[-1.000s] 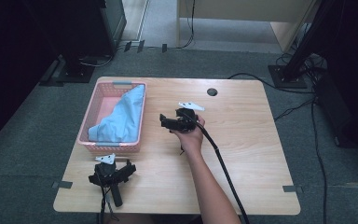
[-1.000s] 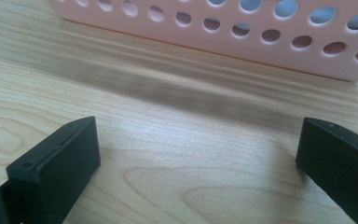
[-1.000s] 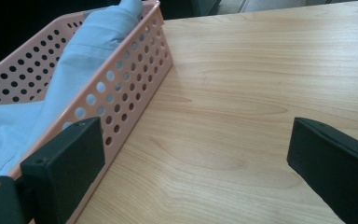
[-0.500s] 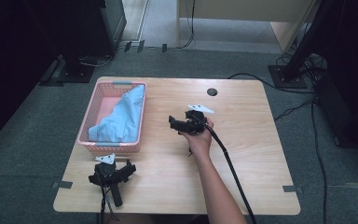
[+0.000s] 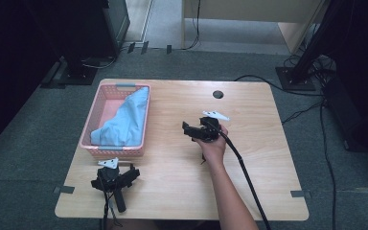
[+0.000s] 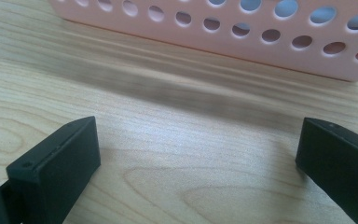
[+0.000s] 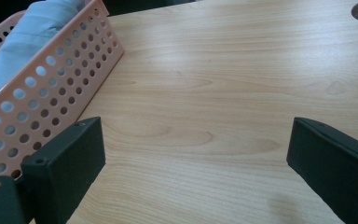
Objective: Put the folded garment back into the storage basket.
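Where pink basket (image 5: 116, 143) meets table (image 5: 258, 163); seemingly unlabelled.

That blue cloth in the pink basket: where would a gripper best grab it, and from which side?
Probably the raised fold of the blue cloth at the far right corner of the pink basket, coming from above. There the cloth stands heaped above the rim, so open jaws could likely pinch it without meeting the wall. The right gripper is nearer, jaws open.
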### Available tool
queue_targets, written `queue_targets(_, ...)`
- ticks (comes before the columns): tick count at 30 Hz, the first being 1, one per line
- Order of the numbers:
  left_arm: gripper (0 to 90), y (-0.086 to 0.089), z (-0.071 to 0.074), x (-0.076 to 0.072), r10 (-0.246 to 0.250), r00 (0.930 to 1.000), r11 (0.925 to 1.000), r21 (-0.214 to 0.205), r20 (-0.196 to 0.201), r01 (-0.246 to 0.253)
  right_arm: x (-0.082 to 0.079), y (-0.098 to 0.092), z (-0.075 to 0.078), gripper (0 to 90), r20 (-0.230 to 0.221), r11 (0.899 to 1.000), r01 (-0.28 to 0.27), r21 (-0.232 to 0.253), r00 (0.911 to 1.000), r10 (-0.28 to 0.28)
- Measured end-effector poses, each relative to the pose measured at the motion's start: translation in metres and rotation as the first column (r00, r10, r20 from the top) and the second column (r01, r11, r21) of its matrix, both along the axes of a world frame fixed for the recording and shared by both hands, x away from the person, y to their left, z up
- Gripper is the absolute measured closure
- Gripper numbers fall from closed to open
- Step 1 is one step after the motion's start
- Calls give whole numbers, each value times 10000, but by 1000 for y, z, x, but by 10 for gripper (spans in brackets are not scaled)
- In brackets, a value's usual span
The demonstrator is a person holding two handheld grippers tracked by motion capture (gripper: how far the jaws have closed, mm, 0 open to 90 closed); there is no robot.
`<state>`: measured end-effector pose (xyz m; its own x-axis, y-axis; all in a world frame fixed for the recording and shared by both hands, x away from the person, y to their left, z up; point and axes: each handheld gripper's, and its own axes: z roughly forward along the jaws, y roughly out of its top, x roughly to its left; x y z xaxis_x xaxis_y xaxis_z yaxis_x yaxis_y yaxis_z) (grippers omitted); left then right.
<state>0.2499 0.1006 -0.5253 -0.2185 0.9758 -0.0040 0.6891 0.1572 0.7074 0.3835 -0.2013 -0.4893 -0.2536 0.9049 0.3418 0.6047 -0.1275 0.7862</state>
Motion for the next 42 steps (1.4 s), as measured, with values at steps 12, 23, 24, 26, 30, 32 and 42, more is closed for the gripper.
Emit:
queue_targets(12, 0, 0, 0, 0, -2, 10000, 10000, 1, -1, 2, -5, -15, -7, 47, -202, 9997, 222, -106, 9995, -224)
queue_targets(23, 0, 0, 0, 0, -1, 10000, 10000, 0, 2, 1, -11, -30, -13, 47, -327, 9990, 440, -115, 9985, -443)
queue_targets(24, 0, 0, 0, 0, -2, 10000, 10000, 2, 1, 2, -11, -31, -13, 47, -341, 9988, 476, -127, 9983, -481)
queue_targets(26, 0, 0, 0, 0, -1, 10000, 10000, 1, 1, 1, -13, -35, -15, 47, -372, 9985, 524, -134, 9979, -529)
queue_targets(30, 0, 0, 0, 0, 2, 10000, 10000, -2, 2, -2, -15, -41, -17, 46, -580, 9980, 537, -329, 9968, -555)
queue_targets(32, 0, 0, 0, 0, 2, 10000, 10000, -2, 2, -2, -16, -44, -18, 45, -624, 9977, 552, -392, 9964, -576)
queue_targets(42, 0, 0, 0, 0, -1, 10000, 10000, 0, 4, 1, -23, -61, -22, 45, -663, 9958, 778, -473, 9945, -809)
